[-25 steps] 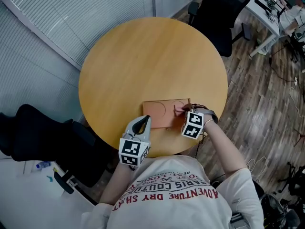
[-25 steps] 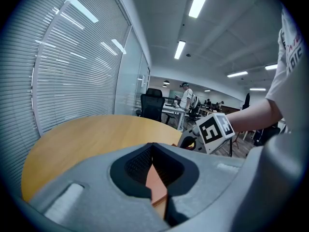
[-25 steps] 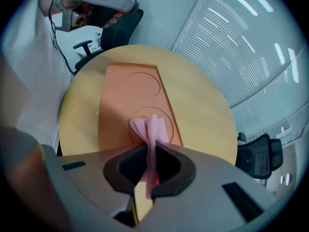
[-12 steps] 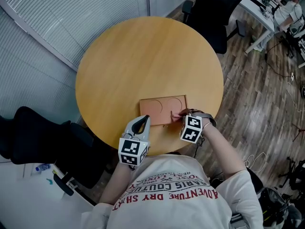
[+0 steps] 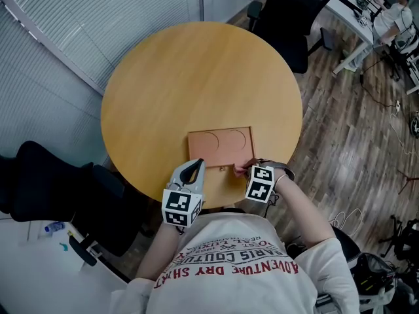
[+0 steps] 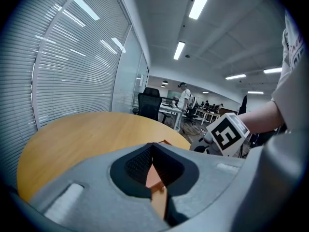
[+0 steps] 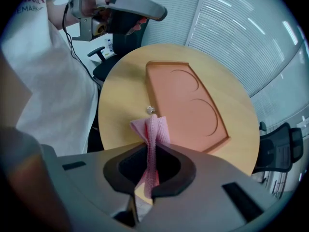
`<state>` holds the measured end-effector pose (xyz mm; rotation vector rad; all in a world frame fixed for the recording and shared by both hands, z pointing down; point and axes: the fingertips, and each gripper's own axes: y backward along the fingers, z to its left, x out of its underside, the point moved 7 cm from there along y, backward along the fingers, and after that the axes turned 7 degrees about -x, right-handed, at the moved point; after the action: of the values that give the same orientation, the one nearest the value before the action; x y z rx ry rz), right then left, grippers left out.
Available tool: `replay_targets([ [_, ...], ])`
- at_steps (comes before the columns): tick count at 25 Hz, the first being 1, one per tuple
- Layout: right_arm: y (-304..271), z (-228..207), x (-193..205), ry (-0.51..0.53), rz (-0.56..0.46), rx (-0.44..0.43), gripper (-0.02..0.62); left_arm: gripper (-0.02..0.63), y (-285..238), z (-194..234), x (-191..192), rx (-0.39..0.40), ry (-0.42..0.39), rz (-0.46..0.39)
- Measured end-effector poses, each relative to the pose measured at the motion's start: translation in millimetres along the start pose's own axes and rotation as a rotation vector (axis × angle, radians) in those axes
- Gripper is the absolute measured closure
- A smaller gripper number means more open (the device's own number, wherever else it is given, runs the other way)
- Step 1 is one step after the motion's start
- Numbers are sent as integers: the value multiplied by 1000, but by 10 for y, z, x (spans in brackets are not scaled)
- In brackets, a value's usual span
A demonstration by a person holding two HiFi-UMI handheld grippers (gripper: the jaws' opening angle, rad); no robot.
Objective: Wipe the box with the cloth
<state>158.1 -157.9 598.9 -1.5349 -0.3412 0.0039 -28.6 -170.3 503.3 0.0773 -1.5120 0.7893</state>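
A flat terracotta box (image 5: 219,146) with two round recesses in its top lies on the near half of the round wooden table (image 5: 170,77). My left gripper (image 5: 194,167) is shut on the box's near left corner; the orange edge (image 6: 155,175) shows pinched between the jaws of the left gripper (image 6: 157,187). My right gripper (image 5: 249,170) is shut on a folded pink cloth (image 5: 239,169). In the right gripper view the cloth (image 7: 152,129) sticks out of the right gripper (image 7: 147,178) over bare table, just short of the box (image 7: 188,105). A small shiny bit (image 7: 150,109) sits by that edge.
A black office chair (image 5: 288,12) stands beyond the table and another (image 5: 46,188) at the near left. Window blinds (image 5: 78,18) run along the left. A white desk (image 5: 363,18) stands at the far right on the wood floor. The table's near edge (image 5: 222,205) lies just under both grippers.
The right gripper has drawn the cloth back from the box's right-hand recess, across its top, to just off its near edge. The left gripper has kept its hold.
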Motion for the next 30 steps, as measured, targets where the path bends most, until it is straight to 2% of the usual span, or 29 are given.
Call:
replay_targets([
  [5, -10, 125, 71, -40, -15, -16, 563, 597, 50, -27, 6, -3, -1, -8],
  [9, 198, 51, 0, -84, -114, 12, 563, 597, 67, -28, -78, -8, -21, -28],
  [17, 1038, -306, -470, -276, -565, 236, 566, 597, 125, 103, -328, -20, -53, -89],
  [23, 1699, -354, -679, -399, -938, 402, 566, 597, 222, 223, -639, -33, -81, -159],
  [30, 2028, -297, -743, -474, -1192, 526, 566, 597, 378, 331, -919, -44, -97, -228],
])
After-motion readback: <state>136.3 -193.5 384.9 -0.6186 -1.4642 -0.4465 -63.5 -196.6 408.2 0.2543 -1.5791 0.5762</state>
